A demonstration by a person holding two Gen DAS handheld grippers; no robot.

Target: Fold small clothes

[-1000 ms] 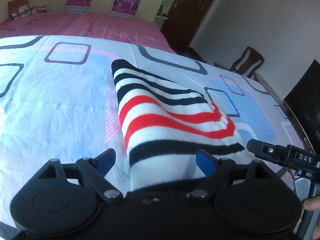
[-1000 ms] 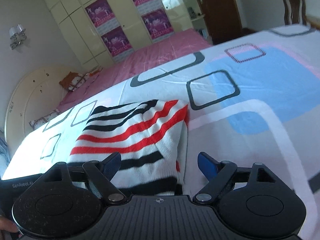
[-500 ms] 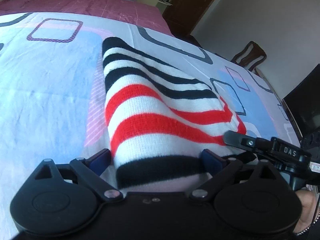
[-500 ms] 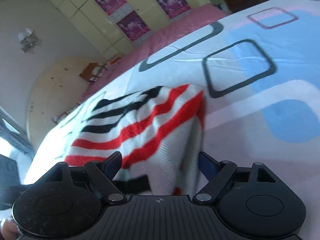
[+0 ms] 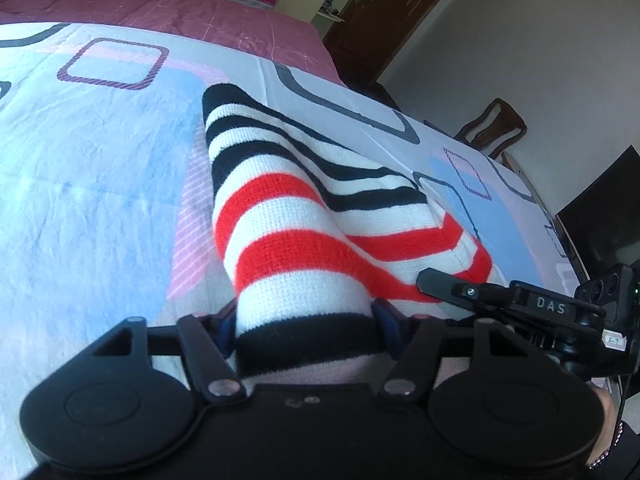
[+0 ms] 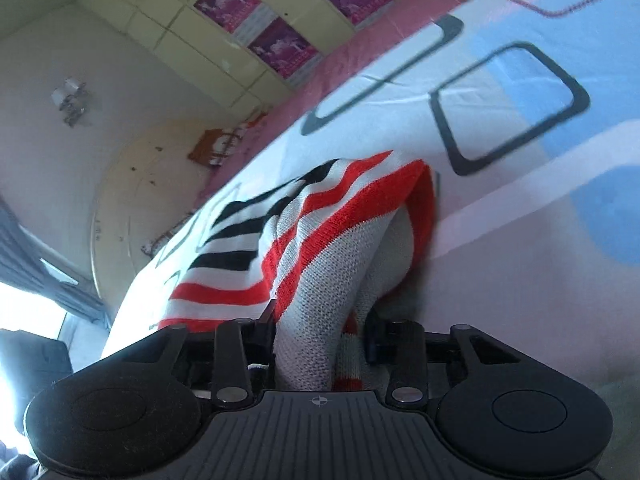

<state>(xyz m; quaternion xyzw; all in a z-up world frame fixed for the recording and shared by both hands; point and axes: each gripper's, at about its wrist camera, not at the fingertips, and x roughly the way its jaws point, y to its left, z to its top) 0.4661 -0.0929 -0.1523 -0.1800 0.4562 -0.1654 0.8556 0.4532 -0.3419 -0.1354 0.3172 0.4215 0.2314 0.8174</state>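
Striped garment (image 5: 304,240) hem pinched by both just-closed jaws; left gripper (image 5: 306,330), right gripper (image 6: 320,344) pitched downward.

Garment (image 5: 304,216) white with black, red stripes; sheet (image 5: 100,168) white (blue patches, dark squares).

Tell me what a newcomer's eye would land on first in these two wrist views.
The striped knit garment, in black, white and red bands, lies bunched on the patterned bedsheet and fills the middle of both views. The left gripper has just been closing and pinches its black hem end; the right gripper has likewise closed on a gathered fold at the garment's other side. A wooden chair stands beyond the bed at right.
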